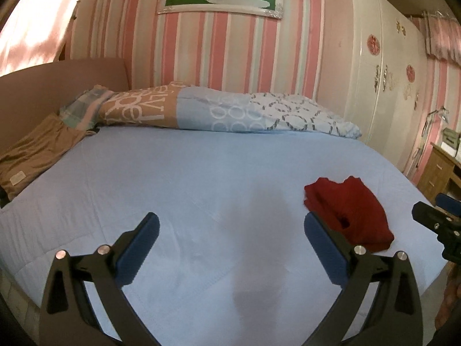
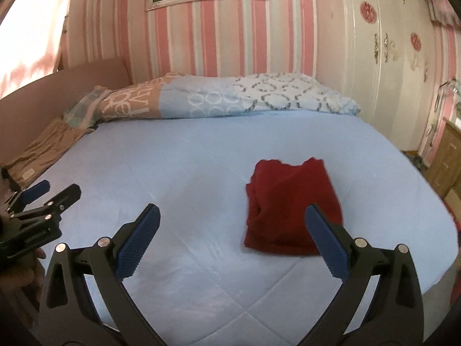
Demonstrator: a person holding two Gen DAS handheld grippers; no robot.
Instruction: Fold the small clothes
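On the bed point(image 2: 173, 155), toward its right edge and nearer the foot than the pillows, lies the red garment point(image 2: 291, 201), folded into a compact, roughly square packet with a neckline-like notch along its far side. It rests flat on the blue sheet, touching nothing else; that spot probably serves as the drop place for finished pieces, clear of the working middle of the bed.

Left gripper point(image 1: 230, 245): jaws spread wide, nothing between the blue pads, only bare sheet beneath. Right gripper point(image 2: 230, 239): jaws likewise wide apart and empty; its right finger overlaps the garment in the right wrist view, but no pad presses on the cloth. Both point down at the bed at a shallow slant, side by side, the left one seen at the left edge of the right view.

Judgement: this garment looks finished and released. Open, empty jaws suit reaching for a next piece.

At the far left corner, by the headboard, lies a tan garment point(image 1: 37, 152), loosely spread, possibly next. A patterned quilt point(image 1: 224, 109) is bunched along the head edge, out of the way.
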